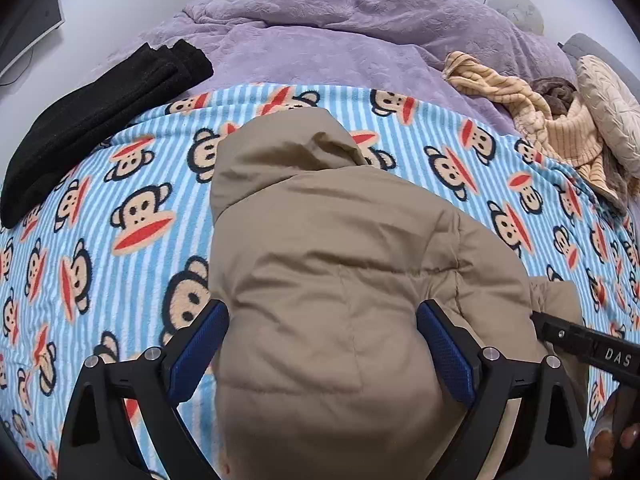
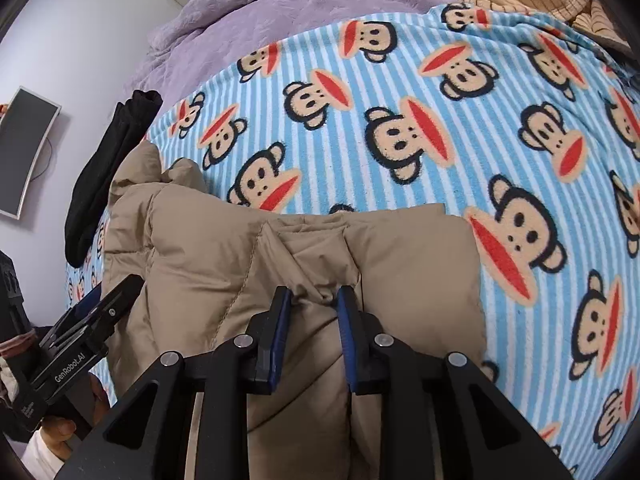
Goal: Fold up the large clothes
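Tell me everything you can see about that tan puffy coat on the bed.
The tan coat looks like a quilted, padded jacket in smooth matte fabric, with stitched seams and a hood pointing toward the far end of the bed. It lies folded into a narrow bundle on a blue striped monkey blanket. The right gripper pinches a fold of it near its edge; the left gripper is open, fingers either side of the bundle.

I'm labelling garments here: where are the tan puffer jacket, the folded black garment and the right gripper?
tan puffer jacket [image 1: 340, 248]: left wrist view, quilted back.
folded black garment [image 1: 96, 120]: left wrist view, its middle.
right gripper [image 2: 314, 300]: right wrist view, between fingertips.
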`<act>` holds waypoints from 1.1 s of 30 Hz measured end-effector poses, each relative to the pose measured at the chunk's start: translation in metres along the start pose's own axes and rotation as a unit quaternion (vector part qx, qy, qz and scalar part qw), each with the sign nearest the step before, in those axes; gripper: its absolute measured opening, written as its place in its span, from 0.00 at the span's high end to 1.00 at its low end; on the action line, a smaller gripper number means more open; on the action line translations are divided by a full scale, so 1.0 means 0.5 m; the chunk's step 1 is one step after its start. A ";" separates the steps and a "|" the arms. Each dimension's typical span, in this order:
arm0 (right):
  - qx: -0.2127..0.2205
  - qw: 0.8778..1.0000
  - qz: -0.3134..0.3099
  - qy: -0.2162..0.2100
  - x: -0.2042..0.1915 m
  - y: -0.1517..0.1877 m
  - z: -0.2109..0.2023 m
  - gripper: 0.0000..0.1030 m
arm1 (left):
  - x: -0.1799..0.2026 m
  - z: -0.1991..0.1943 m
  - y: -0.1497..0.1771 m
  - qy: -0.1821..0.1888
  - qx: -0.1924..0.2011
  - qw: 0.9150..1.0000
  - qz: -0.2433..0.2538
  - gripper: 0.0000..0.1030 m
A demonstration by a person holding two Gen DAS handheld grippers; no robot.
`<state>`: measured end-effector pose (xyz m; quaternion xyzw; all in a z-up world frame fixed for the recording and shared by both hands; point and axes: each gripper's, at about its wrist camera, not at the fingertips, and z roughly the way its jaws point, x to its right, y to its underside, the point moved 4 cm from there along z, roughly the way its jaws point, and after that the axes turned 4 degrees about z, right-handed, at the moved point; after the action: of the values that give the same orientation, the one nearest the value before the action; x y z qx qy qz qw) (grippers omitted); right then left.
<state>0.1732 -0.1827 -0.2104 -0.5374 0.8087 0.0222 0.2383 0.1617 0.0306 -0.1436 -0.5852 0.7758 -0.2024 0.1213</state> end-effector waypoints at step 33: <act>-0.072 0.993 0.033 0.085 0.007 0.307 -0.108 0.65 | -0.032 -0.143 0.278 0.024 -0.095 0.995 0.015 0.00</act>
<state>0.0174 -0.1369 -0.1977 -0.5258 0.8397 0.0428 0.1287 0.0164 0.0907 -0.1442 -0.5773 0.8030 -0.1395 0.0492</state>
